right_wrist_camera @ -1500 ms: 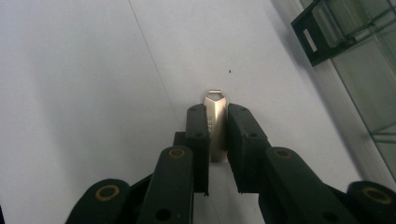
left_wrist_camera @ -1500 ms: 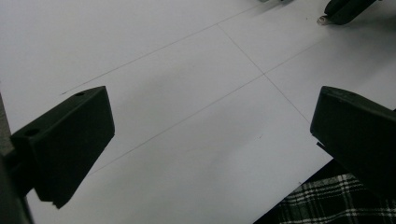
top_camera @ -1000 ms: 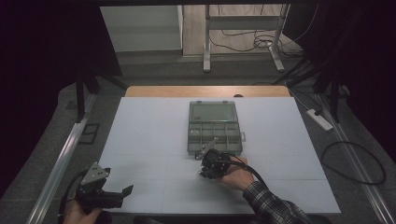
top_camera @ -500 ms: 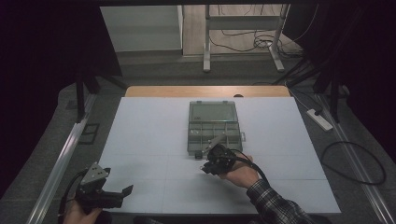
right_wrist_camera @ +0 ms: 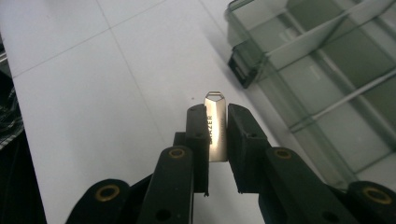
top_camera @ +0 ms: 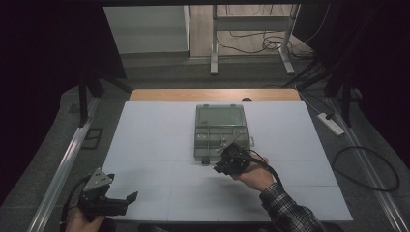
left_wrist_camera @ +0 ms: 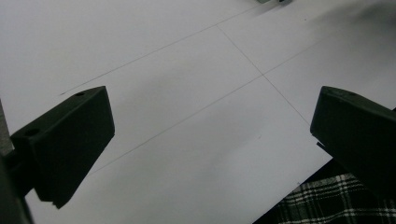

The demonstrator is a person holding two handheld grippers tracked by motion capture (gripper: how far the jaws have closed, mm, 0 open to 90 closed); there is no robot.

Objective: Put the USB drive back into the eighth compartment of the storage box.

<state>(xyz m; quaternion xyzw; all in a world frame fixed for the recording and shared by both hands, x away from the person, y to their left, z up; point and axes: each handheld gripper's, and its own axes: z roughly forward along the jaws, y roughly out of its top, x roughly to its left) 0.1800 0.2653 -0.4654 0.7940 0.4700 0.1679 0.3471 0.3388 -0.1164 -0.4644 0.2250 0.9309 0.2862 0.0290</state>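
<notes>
Right tongs clenched on metal USB stick, stick's long axis in line with jaws, loop end forward. Divided plastic box just ahead-right, near. Left tongs released, well apart over bench.

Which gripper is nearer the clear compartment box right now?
Right. The right gripper, shut on a metal USB stick, hovers at the compartment box near edge; the left gripper sits open, far off at the table's near-left corner.
</notes>
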